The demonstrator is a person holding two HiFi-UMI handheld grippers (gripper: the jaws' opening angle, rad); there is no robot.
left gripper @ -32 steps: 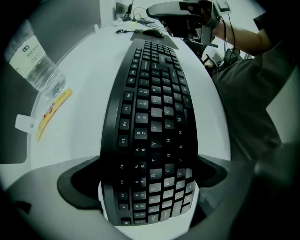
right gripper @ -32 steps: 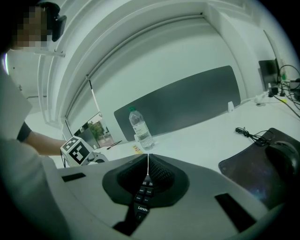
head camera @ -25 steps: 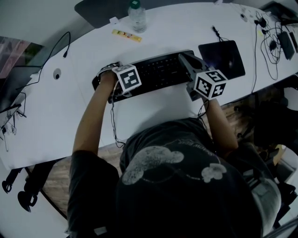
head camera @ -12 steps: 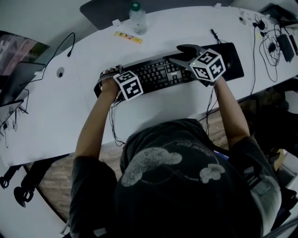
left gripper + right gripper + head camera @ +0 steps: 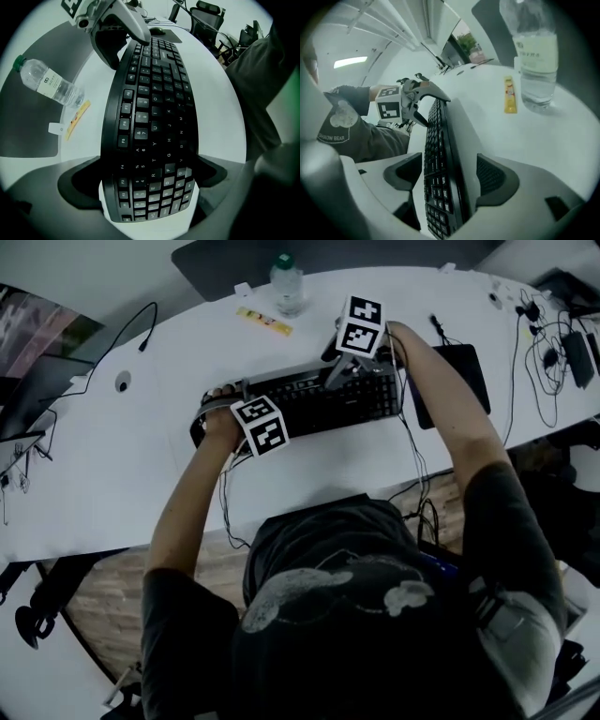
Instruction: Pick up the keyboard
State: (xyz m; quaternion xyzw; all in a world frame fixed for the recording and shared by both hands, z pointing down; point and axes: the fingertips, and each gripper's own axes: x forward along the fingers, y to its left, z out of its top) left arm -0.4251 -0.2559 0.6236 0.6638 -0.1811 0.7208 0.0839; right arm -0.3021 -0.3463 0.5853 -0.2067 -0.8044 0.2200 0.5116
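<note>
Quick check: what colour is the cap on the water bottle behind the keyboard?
The bottle cap is green, clearest in the left gripper view.

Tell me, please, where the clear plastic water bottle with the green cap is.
The bottle stands upright in the head view near the far edge of the white table, beyond the black keyboard, with the yellow packet beside it on the left.

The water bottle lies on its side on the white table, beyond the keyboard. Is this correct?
Not quite. The water bottle stands upright, with its base on the table, as the right gripper view shows. The rest holds: it is on the white table, beyond the keyboard.
</note>
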